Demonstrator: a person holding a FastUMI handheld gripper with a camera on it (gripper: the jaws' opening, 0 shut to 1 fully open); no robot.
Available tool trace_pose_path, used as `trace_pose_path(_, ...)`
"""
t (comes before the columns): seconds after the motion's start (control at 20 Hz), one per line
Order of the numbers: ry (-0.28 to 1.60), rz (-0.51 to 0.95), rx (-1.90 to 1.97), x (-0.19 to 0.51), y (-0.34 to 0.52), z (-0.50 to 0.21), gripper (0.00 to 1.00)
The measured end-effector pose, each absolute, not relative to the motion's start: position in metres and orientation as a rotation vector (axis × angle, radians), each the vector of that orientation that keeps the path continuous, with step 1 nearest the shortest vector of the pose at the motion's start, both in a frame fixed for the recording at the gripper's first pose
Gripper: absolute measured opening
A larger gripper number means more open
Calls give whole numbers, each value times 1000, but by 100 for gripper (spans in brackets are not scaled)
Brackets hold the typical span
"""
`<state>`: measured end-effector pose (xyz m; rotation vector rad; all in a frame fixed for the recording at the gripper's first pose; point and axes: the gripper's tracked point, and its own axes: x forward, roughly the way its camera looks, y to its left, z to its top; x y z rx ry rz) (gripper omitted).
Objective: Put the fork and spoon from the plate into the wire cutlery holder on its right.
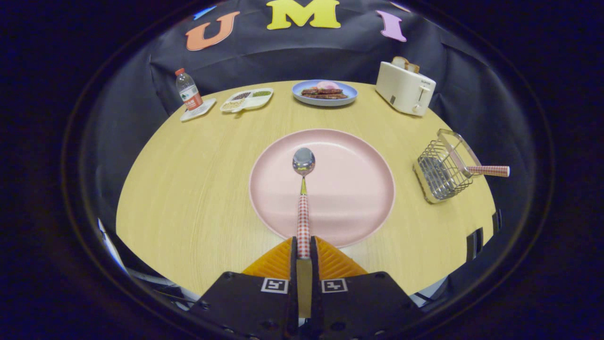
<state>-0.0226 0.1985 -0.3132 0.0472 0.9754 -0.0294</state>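
My gripper [303,245] is shut on the checked red-and-white handle of the spoon [303,189]. The spoon points straight ahead from the fingers, its shiny bowl over the middle of the pink plate [358,189]. I cannot tell whether the bowl touches the plate. To the right of the plate stands the wire cutlery holder [441,167], tilted in this view. A second checked handle, the fork [490,171], sticks out of the holder toward the right; its tines are hidden inside the wire.
The round wooden table [188,189] carries things at its far side: a water bottle [188,90] on a small tray, a divided snack dish [247,100], a blue plate of food [324,92] and a white toaster [406,87] with bread in it.
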Motion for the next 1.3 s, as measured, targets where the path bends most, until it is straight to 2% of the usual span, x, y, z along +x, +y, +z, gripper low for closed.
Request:
trace_pose_path(0.1,992,-21,45,-24,192,-309,3)
trace_pose_path(0.35,1029,13,51,-28,162,-276,4)
trace_pose_path(0.75,1046,63,140,-14,97,-165,0)
trace_pose_path(1.0,1145,10,258,-24,31,-108,0)
trace_pose_path(1.3,1326,-61,253,-31,-38,-103,0)
